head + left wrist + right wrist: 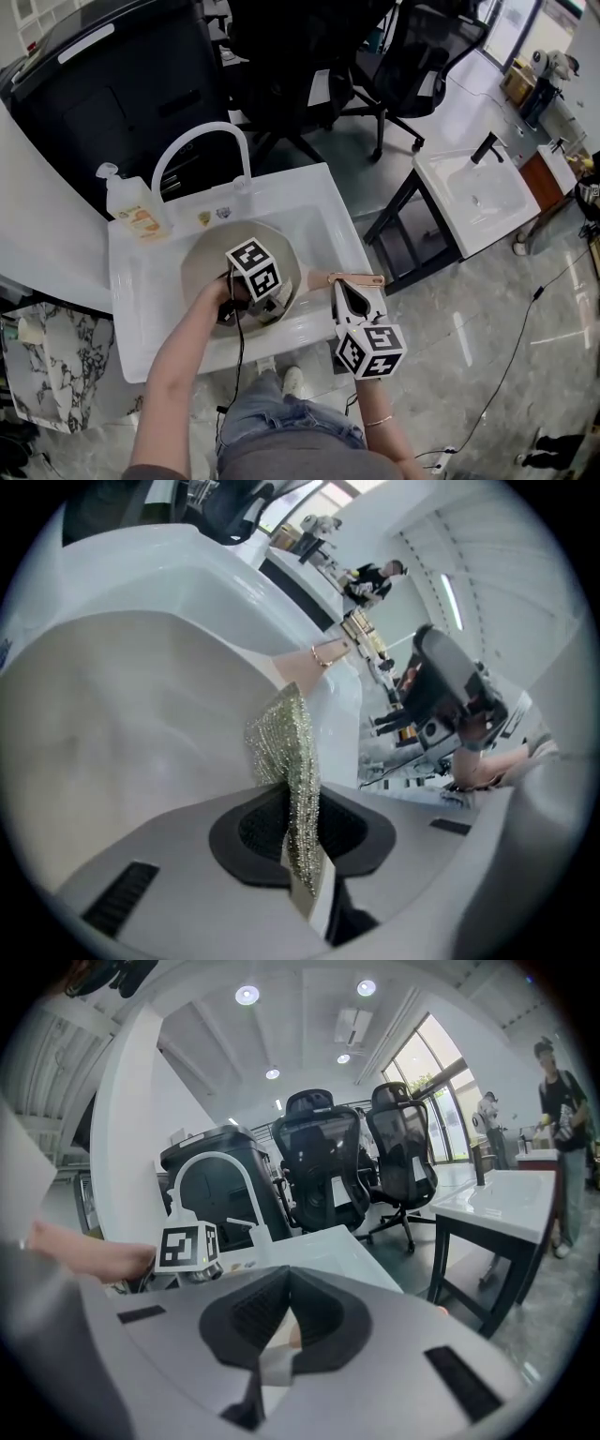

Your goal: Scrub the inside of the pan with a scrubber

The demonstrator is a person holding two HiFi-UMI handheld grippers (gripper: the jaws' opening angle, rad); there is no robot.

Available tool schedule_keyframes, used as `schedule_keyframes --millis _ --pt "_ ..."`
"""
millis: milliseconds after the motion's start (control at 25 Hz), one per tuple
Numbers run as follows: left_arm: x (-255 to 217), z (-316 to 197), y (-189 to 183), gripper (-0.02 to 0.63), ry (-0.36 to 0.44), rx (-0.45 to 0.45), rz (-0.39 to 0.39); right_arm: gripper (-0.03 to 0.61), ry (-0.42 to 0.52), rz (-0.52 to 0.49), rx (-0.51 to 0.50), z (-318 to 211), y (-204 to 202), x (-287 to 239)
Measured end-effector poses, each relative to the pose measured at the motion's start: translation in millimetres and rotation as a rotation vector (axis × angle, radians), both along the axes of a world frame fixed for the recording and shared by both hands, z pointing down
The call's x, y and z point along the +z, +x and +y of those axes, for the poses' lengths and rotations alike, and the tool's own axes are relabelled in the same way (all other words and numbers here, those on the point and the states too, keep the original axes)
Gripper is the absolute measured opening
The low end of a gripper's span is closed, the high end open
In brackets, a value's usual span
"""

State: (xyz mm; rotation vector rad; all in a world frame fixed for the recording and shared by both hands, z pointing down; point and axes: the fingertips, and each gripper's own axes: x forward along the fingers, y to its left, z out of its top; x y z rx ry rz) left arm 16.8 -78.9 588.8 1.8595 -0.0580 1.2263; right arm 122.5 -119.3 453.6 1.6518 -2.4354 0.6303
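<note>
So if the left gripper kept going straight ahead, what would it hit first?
Probably the pan's beige inner wall. The scrubber clamped in the left gripper leads and would touch first, though the gap is hard to judge.

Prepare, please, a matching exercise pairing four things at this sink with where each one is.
Things:
1. scrubber
2. pan
3. pan handle
4. bottle

Places:
A. inside the sink
B. clamped in the left claw
C. on the sink's far left corner
D. clamped in the right claw

Pairs: 1-B; 2-A; 3-D; 4-C
</note>
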Motion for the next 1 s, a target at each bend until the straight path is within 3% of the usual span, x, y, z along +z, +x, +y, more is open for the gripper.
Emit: schedule_keyframes --millis 520,760,1000 --pt "-22 -47 19 0.069 -0.094 -0.470 0.383 0.011 -0.020 0.022 -0.028 -18 -31 6" --pt "-23 -65 21 0.071 -0.073 -0.616 0.473 0.011 -0.022 0.028 -0.037 -26 -46 6" --pt "-28 -91 7 0.071 0.008 -0.829 0.566 0.011 -0.022 0.043 -0.027 -33 -51 7"
